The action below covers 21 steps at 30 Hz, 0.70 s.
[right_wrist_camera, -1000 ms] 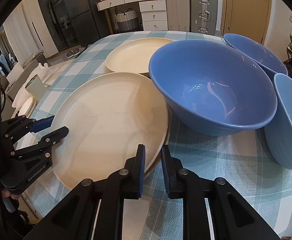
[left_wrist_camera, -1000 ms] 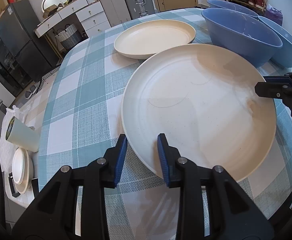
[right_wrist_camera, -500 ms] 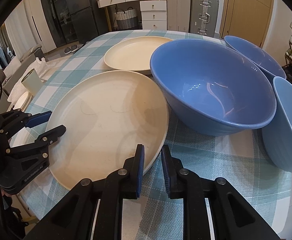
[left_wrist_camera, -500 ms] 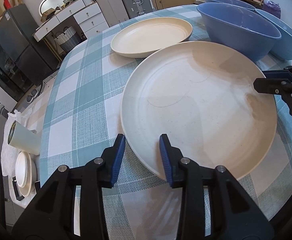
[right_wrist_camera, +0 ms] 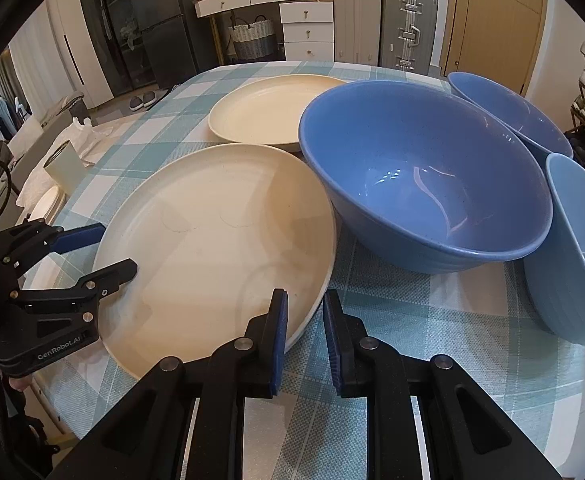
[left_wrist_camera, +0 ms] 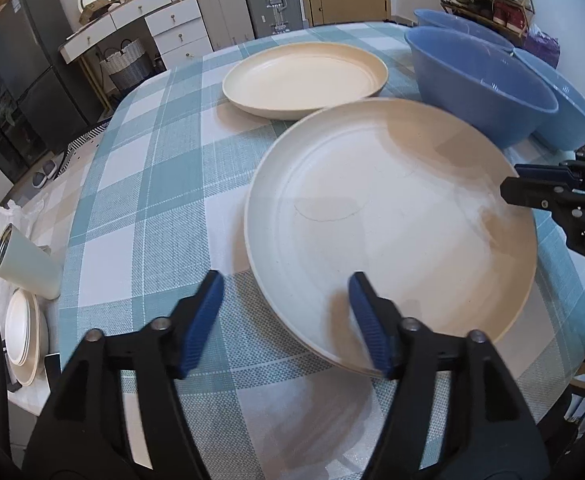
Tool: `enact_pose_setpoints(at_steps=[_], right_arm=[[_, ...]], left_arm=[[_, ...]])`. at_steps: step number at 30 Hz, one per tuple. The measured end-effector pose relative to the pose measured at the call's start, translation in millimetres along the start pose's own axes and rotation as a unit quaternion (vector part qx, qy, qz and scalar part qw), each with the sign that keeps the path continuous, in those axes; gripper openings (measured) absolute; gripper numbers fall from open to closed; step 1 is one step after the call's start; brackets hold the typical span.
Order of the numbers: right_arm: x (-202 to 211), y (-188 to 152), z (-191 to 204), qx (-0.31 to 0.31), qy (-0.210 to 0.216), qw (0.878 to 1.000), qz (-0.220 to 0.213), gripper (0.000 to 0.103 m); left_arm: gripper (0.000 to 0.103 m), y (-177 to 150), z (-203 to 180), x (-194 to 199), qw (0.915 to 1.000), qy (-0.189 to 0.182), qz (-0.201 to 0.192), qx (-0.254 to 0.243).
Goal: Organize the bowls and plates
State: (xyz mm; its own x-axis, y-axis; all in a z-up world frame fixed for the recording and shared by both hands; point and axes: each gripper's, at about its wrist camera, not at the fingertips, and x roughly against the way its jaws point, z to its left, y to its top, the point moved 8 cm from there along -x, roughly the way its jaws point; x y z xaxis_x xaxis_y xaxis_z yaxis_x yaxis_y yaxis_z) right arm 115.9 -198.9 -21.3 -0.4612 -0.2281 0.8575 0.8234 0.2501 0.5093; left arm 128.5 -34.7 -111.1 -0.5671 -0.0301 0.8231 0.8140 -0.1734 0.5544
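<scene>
The jaws of the left hand-held gripper (left_wrist_camera: 286, 316) have just been opening and are now spread wide, where a second ago they were pinched on the near rim of the large cream plate (left_wrist_camera: 392, 224); that rim is still seen between the blue pads, but it is not pressed by them. The plate is laid on the checked tabletop (left_wrist_camera: 140, 200), near the front edge. The right hand-held gripper (right_wrist_camera: 304, 332) is kept narrowly closed on the plate's rim at the plate's right side, one pad inside the rim and one outside. A second cream plate (left_wrist_camera: 304, 78) is placed farther back, just beyond the first. To the right of both plates a large blue bowl (right_wrist_camera: 424, 176) is set just beside the near plate's right edge; whether they touch cannot be told. Two more blue bowls (right_wrist_camera: 572, 252) are found to the right of it, one near and one far.
</scene>
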Motion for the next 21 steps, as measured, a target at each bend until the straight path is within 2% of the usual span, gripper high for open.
enact_pose_setpoints(at_steps=[4,7,9,15,16,18,21], right_arm=[[10,3,1,0.002,0.007,1.0,-0.009,0.02],[21,8,6,0.005,0.02,1.0,-0.02,0.036],[30,12,10,0.01,0.029,0.999,-0.032,0.057],[57,28,19,0.024,0.037,0.997,-0.065,0.08],[61,31,20,0.026,0.038,0.997,-0.07,0.082],[69,36,20,0.028,0.032,0.996,-0.076,0.086],[79,44,20,0.033,0.034,0.995,-0.087,0.091]], left_arm=[[0.075,5,8,11,0.9994,-0.02,-0.014,0.025],[0.076,7,14,18,0.9984,-0.033,-0.02,0.041],[0.077,10,15,24,0.9979,-0.04,-0.029,0.043],[0.083,20,17,44,0.9943,-0.067,-0.056,0.061],[0.084,23,18,46,0.9936,-0.069,-0.061,0.066],[0.1,27,20,52,0.9928,-0.067,-0.069,0.072],[0.101,32,22,59,0.9908,-0.073,-0.079,0.082]])
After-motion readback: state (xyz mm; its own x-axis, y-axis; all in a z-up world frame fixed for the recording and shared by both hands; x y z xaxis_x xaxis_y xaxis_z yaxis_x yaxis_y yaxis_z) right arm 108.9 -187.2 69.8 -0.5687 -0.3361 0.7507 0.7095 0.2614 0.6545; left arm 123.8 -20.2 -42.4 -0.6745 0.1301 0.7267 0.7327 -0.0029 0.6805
